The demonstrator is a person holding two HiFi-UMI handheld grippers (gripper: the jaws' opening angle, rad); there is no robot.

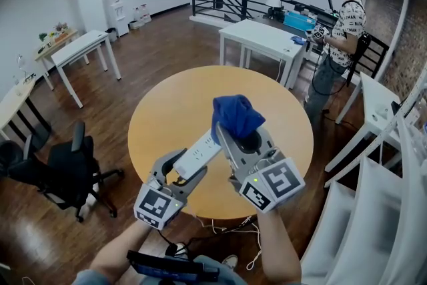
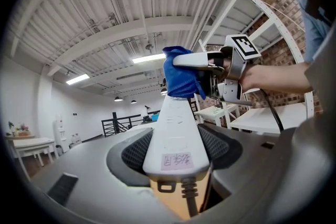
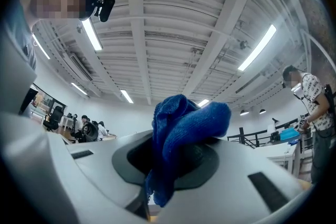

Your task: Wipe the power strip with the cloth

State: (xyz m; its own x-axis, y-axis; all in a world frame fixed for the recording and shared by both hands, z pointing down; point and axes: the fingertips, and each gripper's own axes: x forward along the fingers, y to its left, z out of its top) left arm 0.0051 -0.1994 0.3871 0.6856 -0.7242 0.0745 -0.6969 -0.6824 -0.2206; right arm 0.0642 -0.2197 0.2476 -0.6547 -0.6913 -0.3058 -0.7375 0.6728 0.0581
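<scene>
Both grippers are raised above the round wooden table [image 1: 167, 110]. My left gripper [image 1: 181, 173] is shut on the cord end of a white power strip [image 1: 198, 153], which points up and to the right. In the left gripper view the power strip [image 2: 177, 128] runs away between the jaws, its label near me. My right gripper [image 1: 235, 135] is shut on a bunched blue cloth [image 1: 235, 115]. The cloth [image 2: 179, 72] lies against the strip's far end. In the right gripper view the cloth [image 3: 181, 131] fills the gap between the jaws.
The strip's cord [image 1: 223, 227] hangs below the table's near edge. A black office chair [image 1: 63, 170] stands to the left. White tables [image 1: 263, 38] stand beyond the round one, and a person [image 1: 337, 37] stands at the back right. White shelving [image 1: 383, 163] is on the right.
</scene>
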